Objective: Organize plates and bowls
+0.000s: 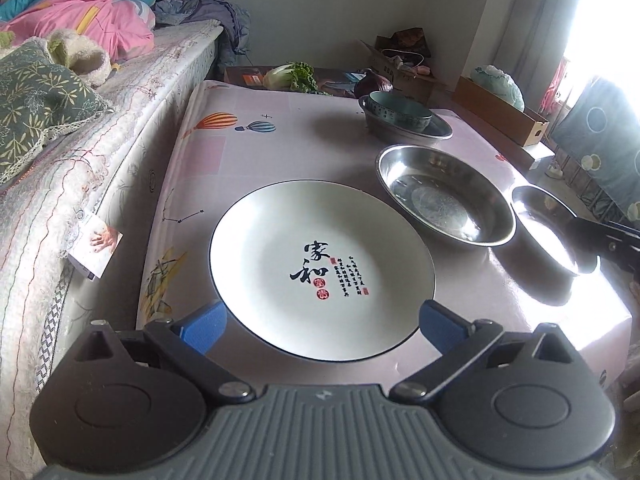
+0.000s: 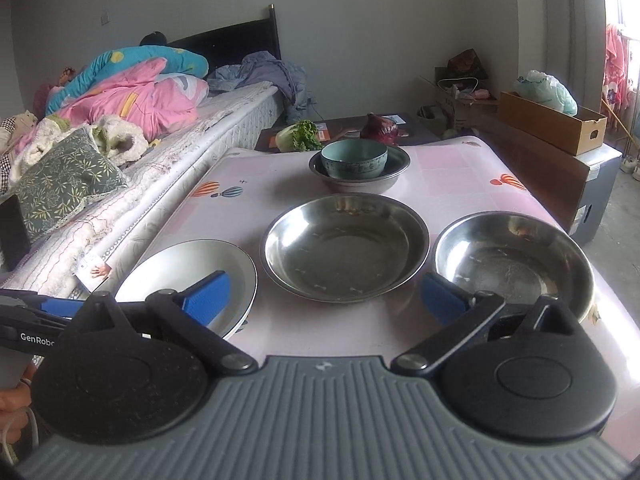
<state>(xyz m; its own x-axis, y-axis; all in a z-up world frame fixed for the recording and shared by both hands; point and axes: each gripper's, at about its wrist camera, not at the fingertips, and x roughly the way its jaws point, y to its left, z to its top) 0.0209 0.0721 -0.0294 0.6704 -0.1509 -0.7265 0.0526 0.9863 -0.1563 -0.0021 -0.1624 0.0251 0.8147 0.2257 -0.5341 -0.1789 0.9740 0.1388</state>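
Note:
A white plate with black calligraphy lies on the pink table near its front edge; it also shows in the right wrist view. My left gripper is open, its blue pads on either side of the plate's near rim. A steel bowl sits mid-table, a second steel bowl to its right. A teal ceramic bowl stands inside a third steel bowl at the back. My right gripper is open and empty, above the table's front between plate and right bowl.
A bed with pillows and quilts runs along the table's left side. Lettuce and a purple cabbage lie on a low stand behind the table. A cardboard box stands at the right.

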